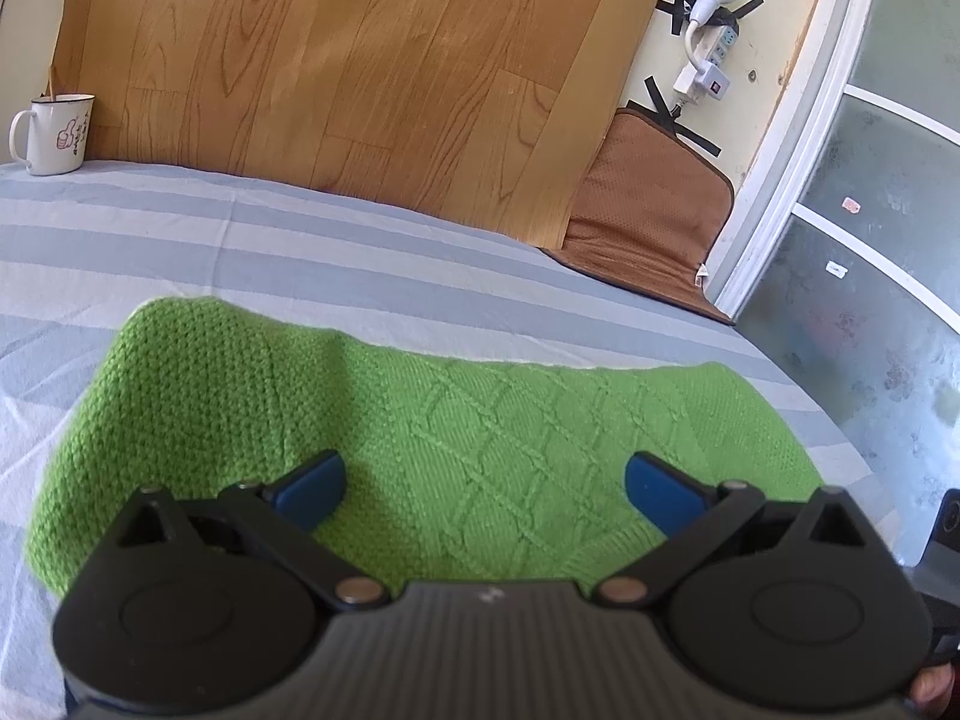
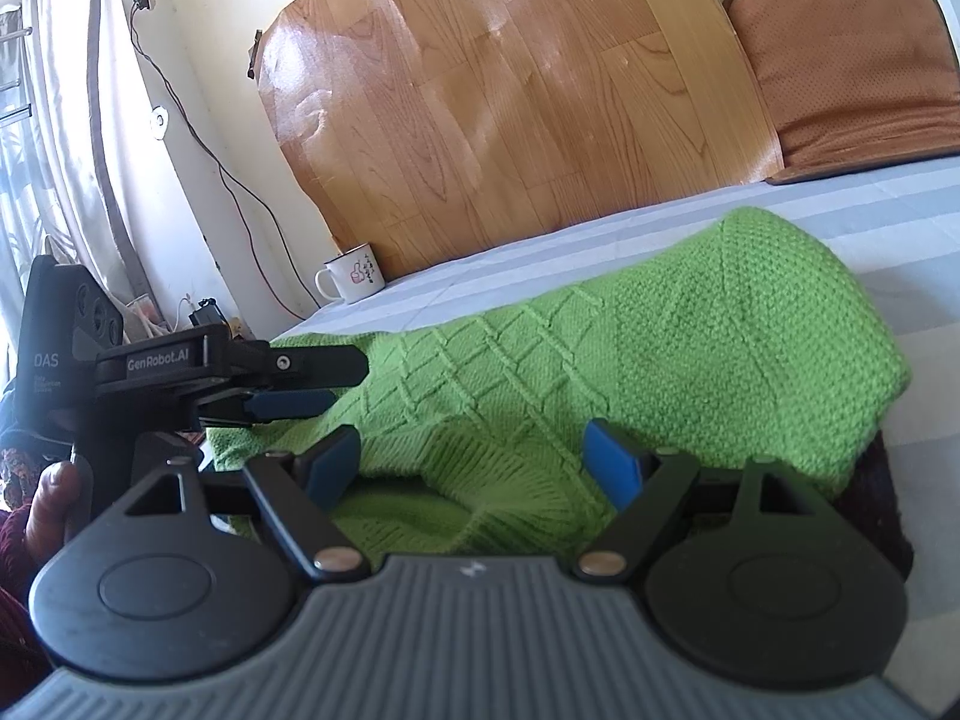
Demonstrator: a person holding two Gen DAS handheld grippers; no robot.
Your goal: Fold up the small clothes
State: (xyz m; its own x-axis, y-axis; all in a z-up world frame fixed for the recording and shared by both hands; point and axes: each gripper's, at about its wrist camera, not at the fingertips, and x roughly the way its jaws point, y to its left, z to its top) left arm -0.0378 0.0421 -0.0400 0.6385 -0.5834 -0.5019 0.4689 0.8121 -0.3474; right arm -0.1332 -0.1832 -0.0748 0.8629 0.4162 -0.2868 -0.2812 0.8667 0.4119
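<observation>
Nearest in each wrist view is the gripper itself. The left gripper [image 1: 485, 489] has its jaws spread wide and empty above the near edge of the green knit [image 1: 420, 420]; the right gripper [image 2: 477, 462] is likewise released, its blue pads [image 2: 612, 465] flanking a raised fold of the same knit [image 2: 600, 360] without pinching it. The knit lies bunched on the striped sheet [image 1: 300, 252], humped at one end, near the bed's front edge. The step looks like taking hold for a fold: each claw should probably drop onto a single edge layer, close fully, then lift evenly so the cable pattern stays flat. Loose knit stretches, so pull gently. Farther back stand a mug [image 1: 54, 132] and a brown cushion [image 1: 648, 210], well clear.
</observation>
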